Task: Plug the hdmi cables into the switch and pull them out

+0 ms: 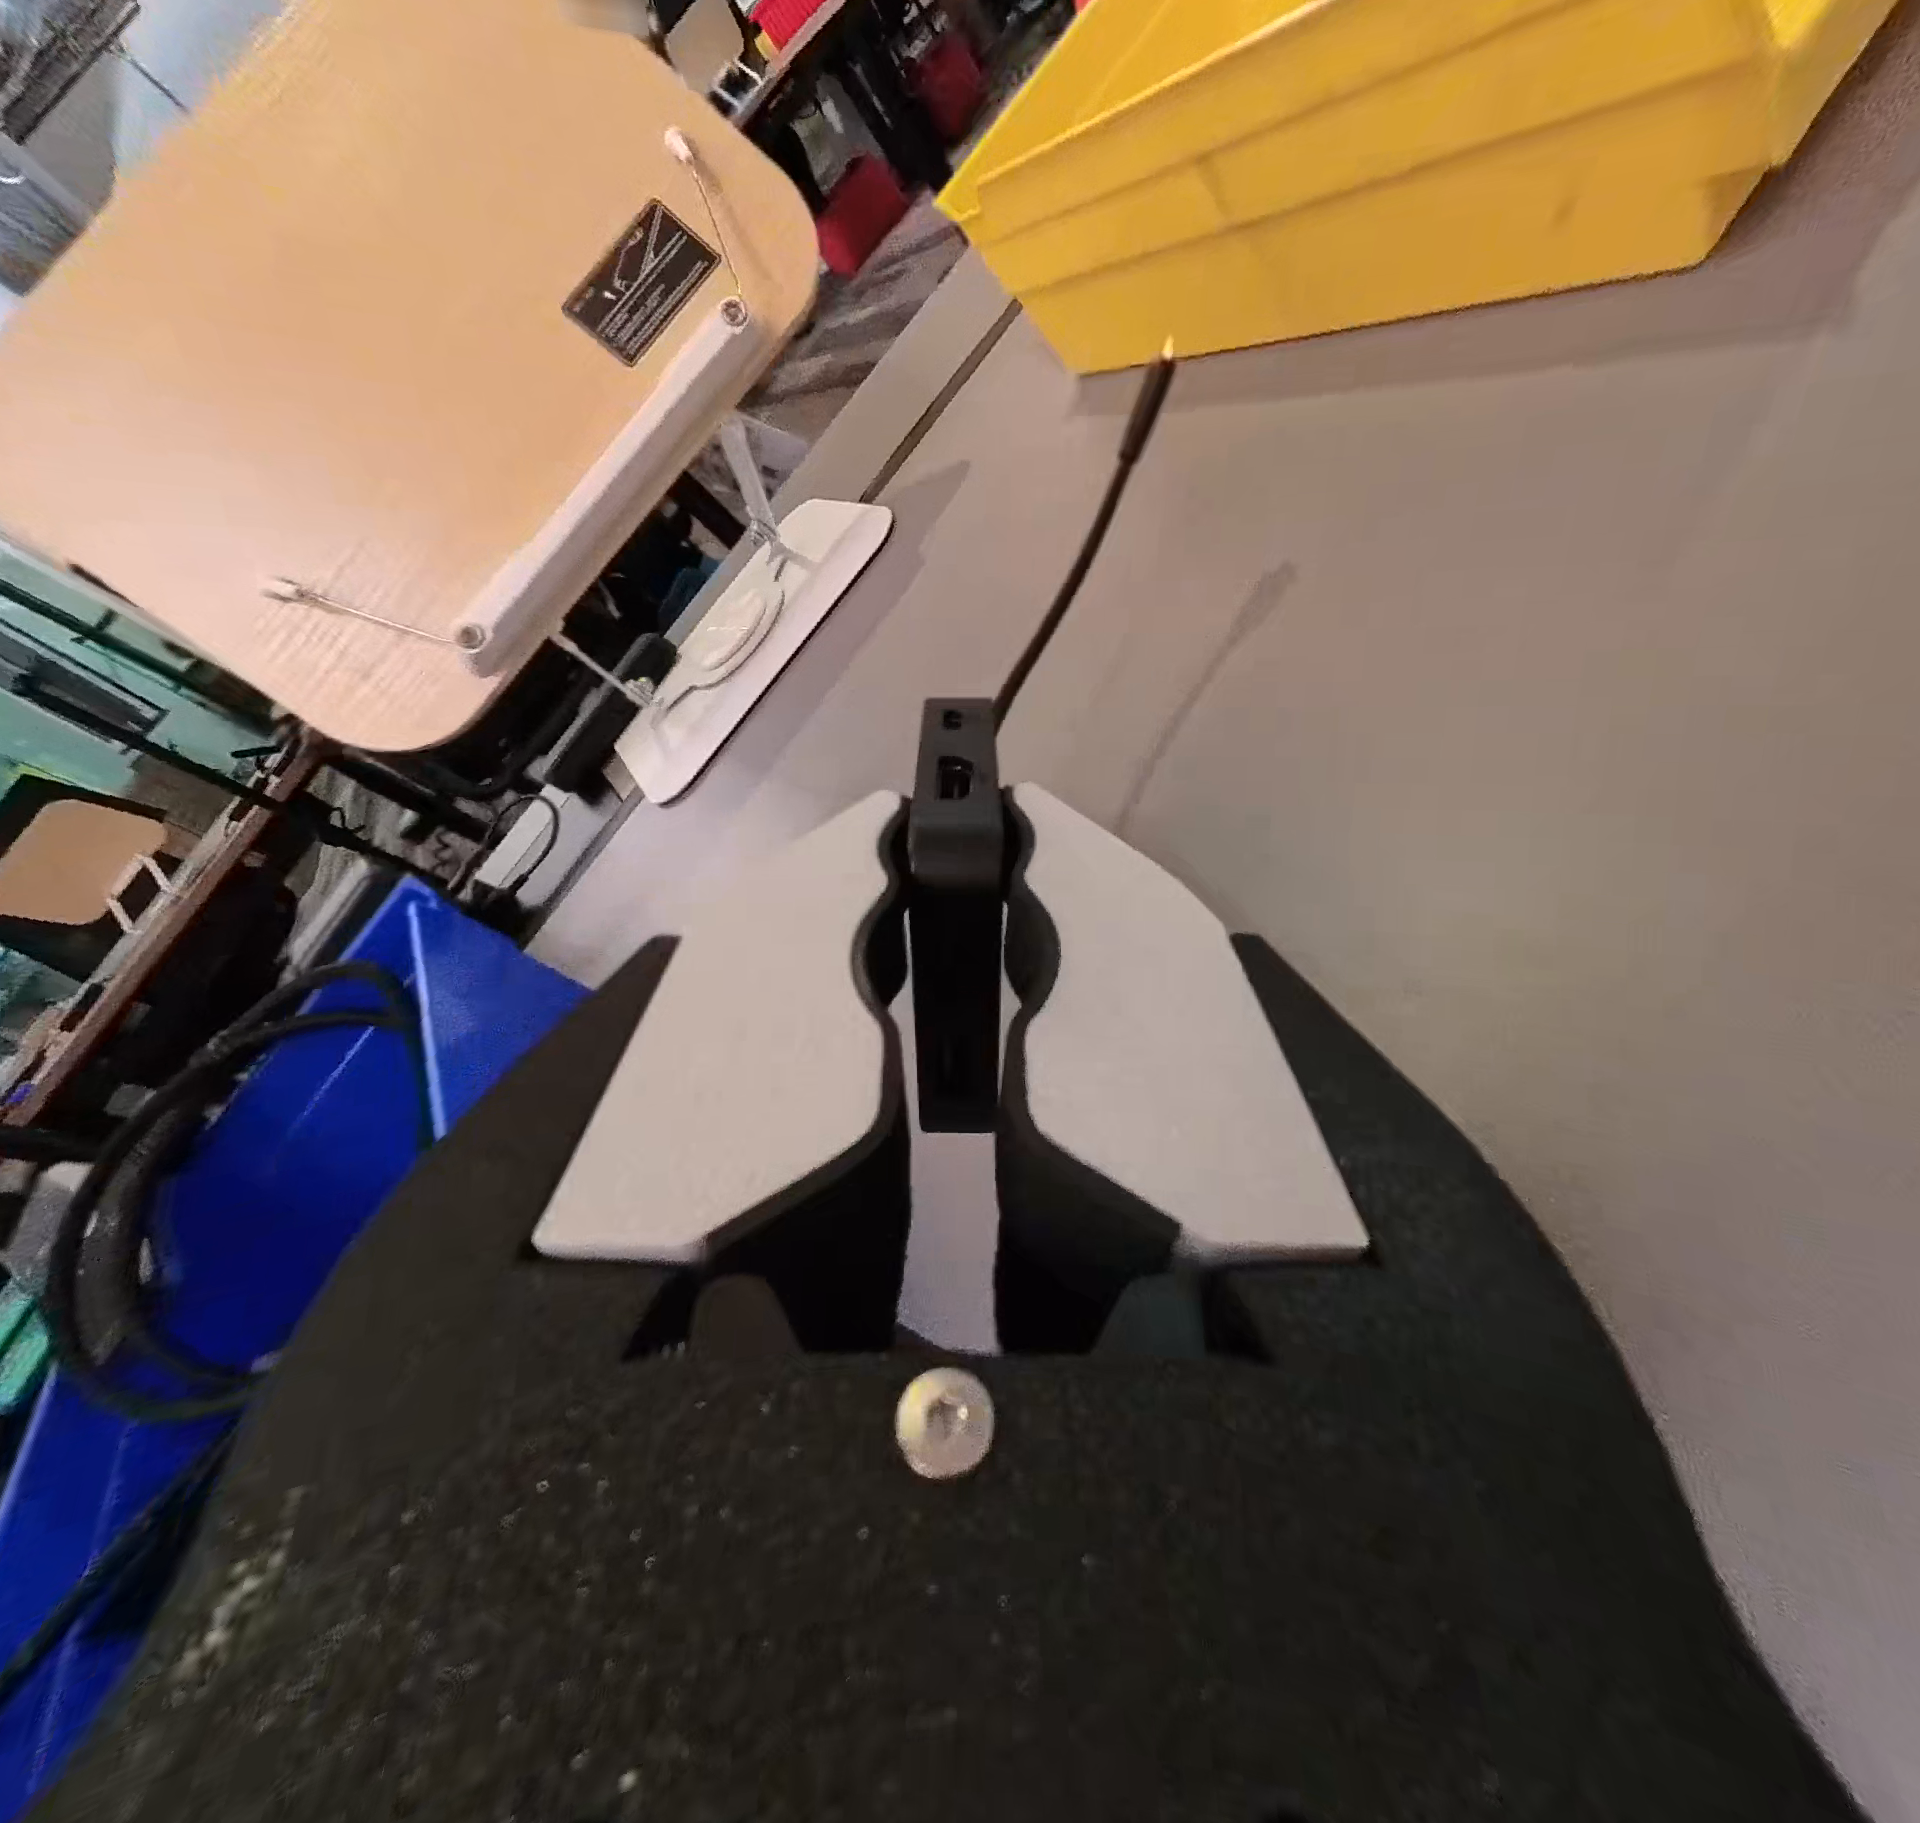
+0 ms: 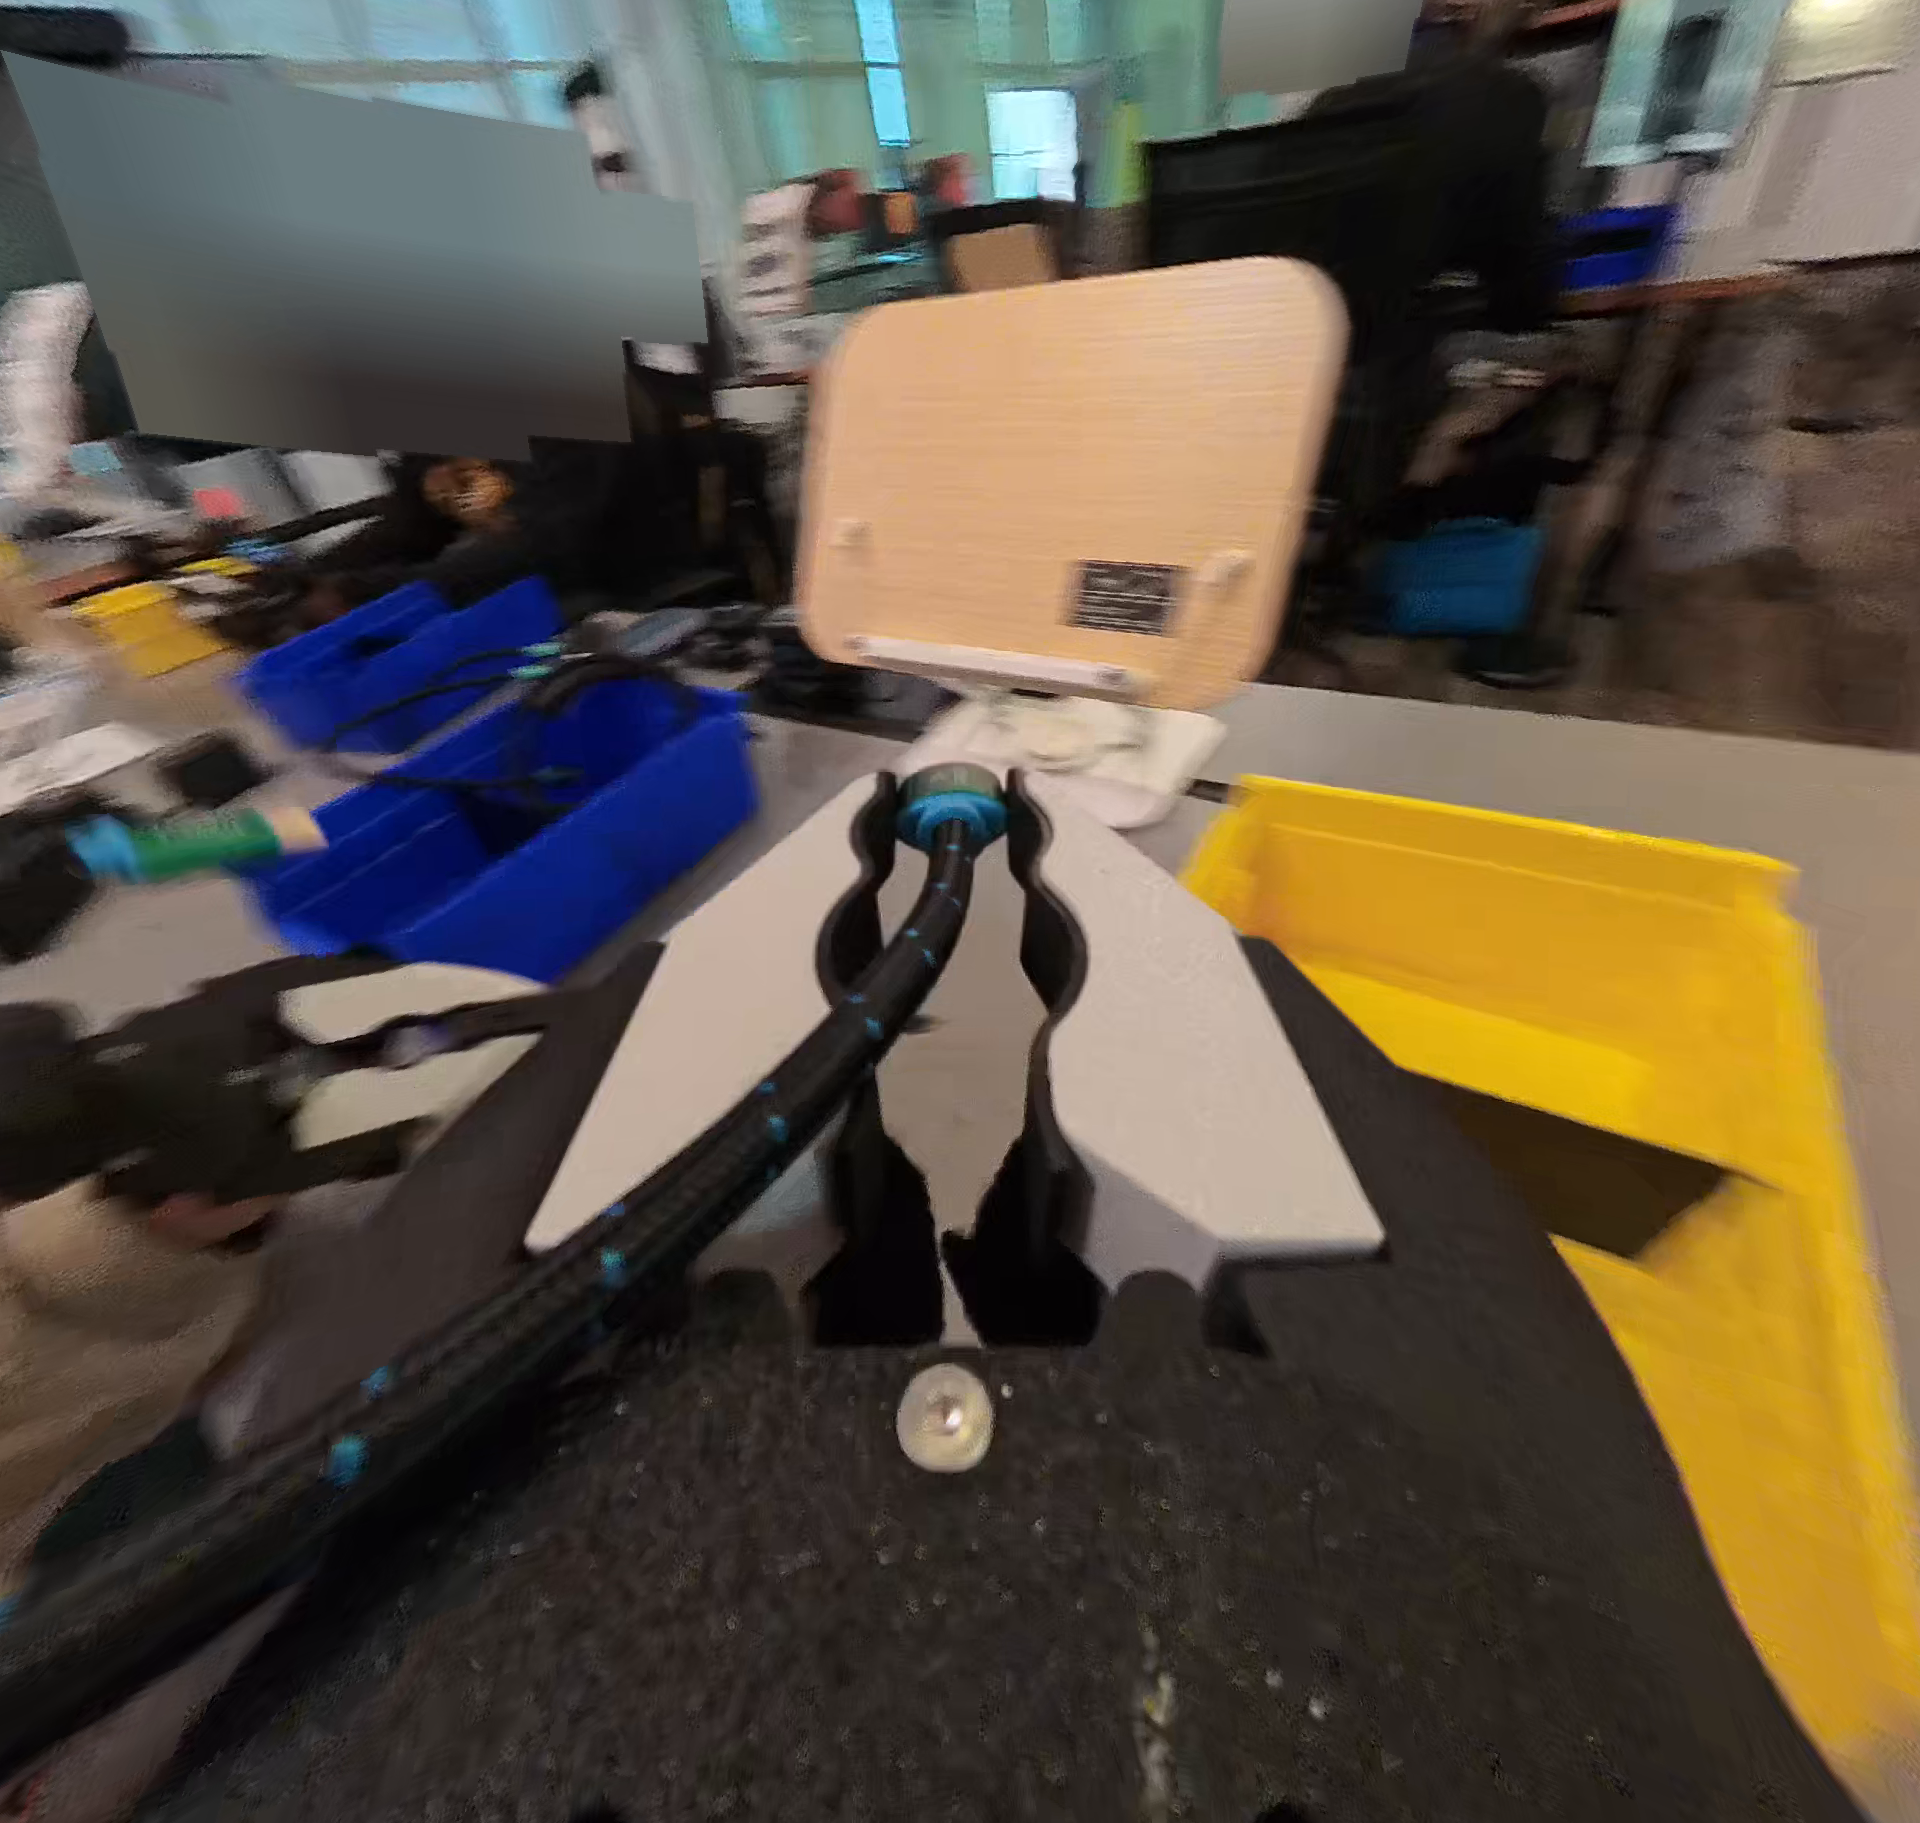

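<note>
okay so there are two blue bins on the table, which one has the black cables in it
The nearer blue bin, beside the right gripper, holds the coiled black cables. The farther blue bin behind it looks empty, though blur hides detail.

Black switch [image 1: 954, 838] upright between left tongs [image 1: 956, 817] (port visible); blue-collared braided cable [image 2: 914, 952] in right tongs [image 2: 951, 807].

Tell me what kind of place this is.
Probably a workshop or lab workbench: yellow parts bins and blue bins holding cables sit on a grey table, with cluttered benches and shelving behind.
</note>
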A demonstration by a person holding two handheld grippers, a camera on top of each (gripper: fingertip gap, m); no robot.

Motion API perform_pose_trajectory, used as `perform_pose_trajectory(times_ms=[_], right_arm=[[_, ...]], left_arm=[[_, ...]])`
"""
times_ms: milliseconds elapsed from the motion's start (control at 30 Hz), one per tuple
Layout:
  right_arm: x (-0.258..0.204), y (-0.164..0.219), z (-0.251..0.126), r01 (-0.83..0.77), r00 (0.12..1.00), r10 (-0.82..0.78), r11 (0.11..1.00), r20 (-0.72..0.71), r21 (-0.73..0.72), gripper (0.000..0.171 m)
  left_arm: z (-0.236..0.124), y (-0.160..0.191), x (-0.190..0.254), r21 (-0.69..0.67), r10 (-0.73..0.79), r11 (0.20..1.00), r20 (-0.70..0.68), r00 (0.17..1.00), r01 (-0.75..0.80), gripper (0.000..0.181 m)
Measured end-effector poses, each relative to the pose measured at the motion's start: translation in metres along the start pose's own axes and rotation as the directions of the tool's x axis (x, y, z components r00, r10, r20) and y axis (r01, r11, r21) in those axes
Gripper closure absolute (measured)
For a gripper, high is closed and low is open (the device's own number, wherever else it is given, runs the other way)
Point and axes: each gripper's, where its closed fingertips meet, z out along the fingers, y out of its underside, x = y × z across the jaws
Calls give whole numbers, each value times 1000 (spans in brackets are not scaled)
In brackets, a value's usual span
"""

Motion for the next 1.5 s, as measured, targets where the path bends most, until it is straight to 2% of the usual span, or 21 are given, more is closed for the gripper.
perform_pose_trajectory(times_ms=[100,167,267,333,400,467,533,633,700,800,833,867,933,1033,1100,1167,1333,1433,1500], right_arm=[[80,13,-29,22,940,-46,997,-339,-76,152],[127,28,-49,38,839,-119,986,-530,-161,151],[185,60,-76,31,656,-266,945,-706,-327,151],[214,83,-92,20,526,-403,886,-749,-463,151],[229,101,-102,22,411,-561,794,-718,-608,151],[230,111,-99,44,336,-696,685,-635,-727,151],[223,110,-88,90,305,-757,627,-578,-774,151],[210,105,-74,141,313,-792,585,-525,-799,150],[201,105,-66,196,301,-853,492,-426,-848,151],[189,131,-50,230,352,-907,322,-230,-918,151],[187,138,-44,231,351,-911,307,-215,-923,151],[186,144,-37,236,352,-910,313,-220,-920,150],[184,166,-29,222,422,-888,294,-180,-930,147],[188,176,-20,218,437,-875,325,-206,-920,147],[186,180,-17,203,463,-856,355,-230,-913,139],[178,190,-13,178,570,-785,406,-243,-896,123],[152,197,-18,199,769,-612,501,-183,-842,108],[138,203,-36,235,825,-559,473,-83,-849,106],[129,204,-45,273,837,-547,467,-32,-841,119]], left_arm=[[-2,-1,-1,9,-20,1000,-3,1000,20,167],[-2,-1,1,15,-11,1000,-5,1000,11,167],[-2,-3,6,19,33,999,-7,999,-33,167],[-2,-3,8,18,68,998,-2,998,-68,167],[-2,-3,11,16,88,996,-2,996,-88,167],[-1,-3,13,15,86,996,-12,996,-86,167],[0,-1,14,9,84,996,-22,996,-84,167],[1,1,14,4,85,996,-27,996,-85,167],[1,2,14,2,79,997,-30,996,-79,167],[3,4,16,-7,76,997,-42,996,-76,167],[3,4,18,-9,78,997,-47,996,-79,167],[3,4,19,-11,82,997,-51,995,-83,167],[3,4,20,-12,87,996,-54,995,-88,167],[2,3,22,-11,88,996,-58,994,-89,167],[3,4,23,-15,90,996,-61,994,-91,167],[3,5,24,-20,89,996,-68,994,-91,167],[4,7,21,-23,27,999,-87,996,-29,167],[4,9,18,-26,5,1000,-90,996,-7,167],[4,10,19,-28,-8,1000,-98,995,6,167]])
